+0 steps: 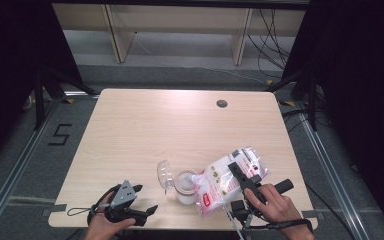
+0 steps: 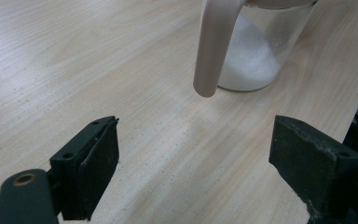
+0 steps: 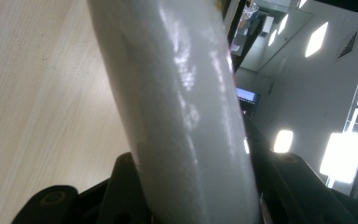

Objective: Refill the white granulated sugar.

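Right hand-held gripper [image 1: 244, 181] is clamped on a white powder bag [image 1: 227, 179], tilted w/ its mouth over the glass jar [image 1: 185, 186] at near-centre of the counter [image 1: 145, 130], probably to pour. Left hand-held gripper [image 1: 139, 202] rests near-left, jaws apart, empty.

Open glass jar [image 1: 185, 186] part-filled with white grains; clear bag [image 1: 228, 179] of grains tilted against its rim.

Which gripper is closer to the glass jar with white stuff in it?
Right. The right gripper holds the white plastic bag tipped right against the clear glass jar; the left gripper sits open on the table, apart from it.
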{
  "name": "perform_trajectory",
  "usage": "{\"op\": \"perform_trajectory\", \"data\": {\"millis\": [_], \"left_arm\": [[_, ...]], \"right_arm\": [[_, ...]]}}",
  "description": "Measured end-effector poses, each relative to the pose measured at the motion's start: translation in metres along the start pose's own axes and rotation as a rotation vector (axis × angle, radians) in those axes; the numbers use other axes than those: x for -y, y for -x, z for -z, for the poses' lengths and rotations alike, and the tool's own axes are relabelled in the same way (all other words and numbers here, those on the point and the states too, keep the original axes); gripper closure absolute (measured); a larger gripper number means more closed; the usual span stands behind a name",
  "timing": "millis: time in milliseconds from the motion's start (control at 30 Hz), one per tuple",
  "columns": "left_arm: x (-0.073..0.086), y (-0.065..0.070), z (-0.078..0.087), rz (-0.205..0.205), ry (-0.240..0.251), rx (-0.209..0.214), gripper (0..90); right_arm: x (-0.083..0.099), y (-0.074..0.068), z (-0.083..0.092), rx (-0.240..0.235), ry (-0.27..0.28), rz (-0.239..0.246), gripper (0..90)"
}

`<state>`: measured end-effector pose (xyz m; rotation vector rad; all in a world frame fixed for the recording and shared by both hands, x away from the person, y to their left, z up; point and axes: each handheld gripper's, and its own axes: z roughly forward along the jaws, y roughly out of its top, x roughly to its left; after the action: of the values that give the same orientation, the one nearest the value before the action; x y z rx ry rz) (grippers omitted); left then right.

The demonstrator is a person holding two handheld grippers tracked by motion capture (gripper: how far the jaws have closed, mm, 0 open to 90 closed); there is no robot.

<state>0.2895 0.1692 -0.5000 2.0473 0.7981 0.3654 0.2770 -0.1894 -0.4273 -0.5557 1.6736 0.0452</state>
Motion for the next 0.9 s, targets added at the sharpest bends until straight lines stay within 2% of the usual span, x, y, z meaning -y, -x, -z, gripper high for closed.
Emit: {"op": "perform_trajectory", "data": {"millis": [67, 100, 267, 367, 400, 467, 567, 600, 633, 667, 700, 733, 767, 800, 833, 867, 900], "left_arm": [[0.0000, 0.0001, 0.0000, 0.002, 0.003, -0.002, 15.5], [0.0000, 0.0000, -0.0002, 0.006, 0.007, 0.006, 15.5], [0.0000, 0.0003, -0.0001, 0.007, 0.008, 0.001, 15.5], [0.0003, 0.0007, -0.0011, 0.014, 0.022, 0.009, 15.5], [0.0003, -0.0007, -0.0007, -0.003, 0.009, -0.001, 15.5], [0.0003, 0.0009, -0.0011, 0.018, 0.024, 0.009, 15.5], [0.0002, 0.0005, -0.0010, 0.016, 0.021, 0.009, 15.5], [-0.0001, 0.0011, -0.0002, 0.017, 0.015, 0.008, 15.5], [-0.0002, -0.0008, 0.0008, -0.006, -0.003, -0.002, 15.5], [-0.0005, -0.0006, 0.0013, -0.005, -0.009, -0.004, 15.5], [-0.0001, 0.0013, -0.0004, 0.021, 0.019, 0.007, 15.5], [-0.0001, 0.0011, -0.0003, 0.019, 0.017, 0.007, 15.5], [-0.0001, 0.0012, -0.0004, 0.020, 0.018, 0.006, 15.5], [-0.0001, 0.0015, -0.0005, 0.023, 0.021, 0.008, 15.5], [-0.0002, 0.0013, -0.0005, 0.021, 0.022, 0.007, 15.5], [-0.0001, 0.0014, -0.0006, 0.024, 0.023, 0.008, 15.5], [-0.0006, -0.0002, 0.0010, 0.000, 0.004, 0.007, 15.4]], "right_arm": [[0.0004, -0.0017, 0.0000, -0.008, -0.005, -0.021, 64.8], [0.0003, -0.0004, -0.0003, -0.001, 0.001, -0.003, 64.8], [0.0003, 0.0002, -0.0003, -0.001, 0.002, -0.003, 64.8], [0.0002, -0.0046, 0.0009, -0.009, -0.015, -0.066, 64.9], [0.0015, -0.0014, 0.0002, -0.018, -0.009, -0.009, 64.9], [0.0010, -0.0028, 0.0004, -0.021, -0.014, -0.029, 65.0], [0.0011, -0.0028, 0.0003, -0.018, -0.011, -0.029, 65.0], [0.0017, -0.0015, -0.0001, -0.017, -0.007, -0.011, 65.0], [0.0018, -0.0013, 0.0000, -0.018, -0.009, -0.004, 65.0], [0.0018, -0.0015, -0.0002, -0.019, -0.007, -0.006, 65.1], [0.0019, -0.0010, -0.0003, -0.019, -0.005, 0.000, 65.1], [0.0019, -0.0010, -0.0003, -0.018, -0.005, 0.000, 65.1], [0.0015, -0.0018, 0.0001, -0.020, -0.009, -0.015, 65.1], [0.0005, -0.0042, 0.0007, -0.021, -0.018, -0.060, 65.1], [0.0007, -0.0037, 0.0008, -0.021, -0.018, -0.051, 65.1], [0.0020, -0.0009, -0.0002, -0.019, -0.006, -0.001, 65.1], [0.0019, -0.0009, -0.0003, -0.019, -0.005, -0.001, 65.1]]}}
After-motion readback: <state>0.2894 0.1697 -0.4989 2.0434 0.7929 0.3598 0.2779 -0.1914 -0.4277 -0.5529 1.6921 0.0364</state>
